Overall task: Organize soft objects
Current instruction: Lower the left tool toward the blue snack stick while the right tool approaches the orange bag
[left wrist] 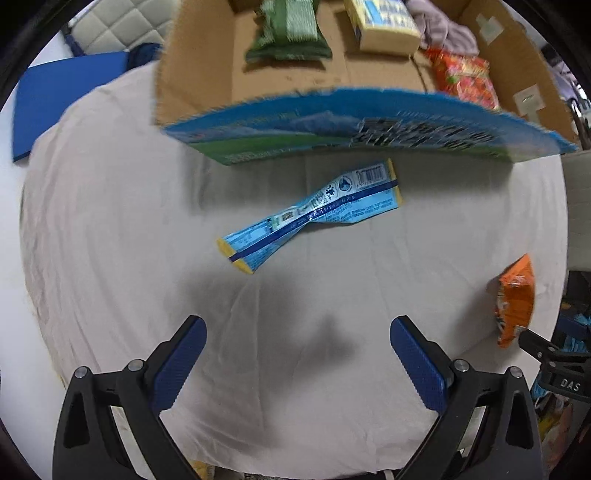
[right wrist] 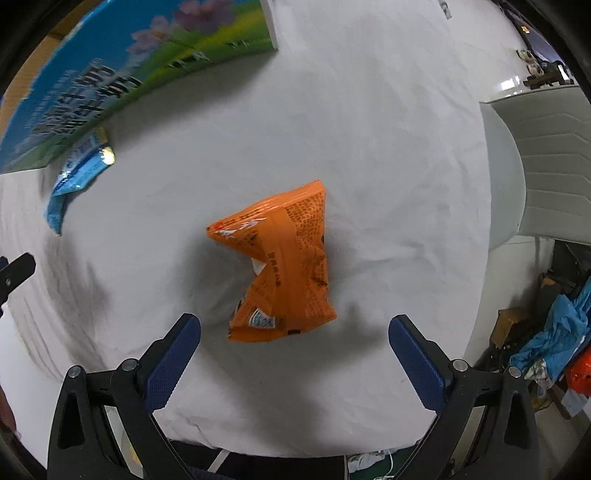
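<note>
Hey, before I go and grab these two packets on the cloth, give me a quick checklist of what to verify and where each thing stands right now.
1. Left gripper jaws open and empty: ok.
2. Right gripper jaws open and empty: ok.
3. Crumpled orange snack bag lined up between the right jaws: ok, it lies just ahead of them on the white cloth.
4. Twisted light-blue and yellow wrapper within the left jaws: not ok, it lies well ahead of them.
5. Room in the open cardboard box: ok, bare floor shows between the green packet and the yellow packet.
6. Whether the packets are sealed: cannot tell.
</note>
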Demonstrator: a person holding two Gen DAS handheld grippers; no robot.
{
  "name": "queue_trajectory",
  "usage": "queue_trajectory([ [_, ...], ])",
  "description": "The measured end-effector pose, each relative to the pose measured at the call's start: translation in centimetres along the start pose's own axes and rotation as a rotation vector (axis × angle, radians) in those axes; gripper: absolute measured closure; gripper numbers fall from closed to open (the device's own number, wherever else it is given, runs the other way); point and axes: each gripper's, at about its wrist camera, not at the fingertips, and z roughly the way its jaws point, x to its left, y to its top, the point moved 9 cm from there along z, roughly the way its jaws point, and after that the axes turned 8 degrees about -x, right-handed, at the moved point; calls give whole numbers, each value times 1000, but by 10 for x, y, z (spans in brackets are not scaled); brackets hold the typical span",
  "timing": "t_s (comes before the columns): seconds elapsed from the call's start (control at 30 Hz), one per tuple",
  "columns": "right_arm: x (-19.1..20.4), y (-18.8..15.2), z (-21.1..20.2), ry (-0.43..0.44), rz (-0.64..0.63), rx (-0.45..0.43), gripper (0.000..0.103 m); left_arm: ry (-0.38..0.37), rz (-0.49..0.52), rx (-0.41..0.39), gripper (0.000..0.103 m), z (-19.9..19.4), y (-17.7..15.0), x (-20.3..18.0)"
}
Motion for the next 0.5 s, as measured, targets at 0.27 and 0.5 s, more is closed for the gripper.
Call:
queue_trajectory([
  [0.27,6,0,16,-10,-7,28,0,46,126,12,1,40,28,-6],
  [0.5,12,5,22,-11,-7,36,0,33,234,-10,3,56,43,-22],
])
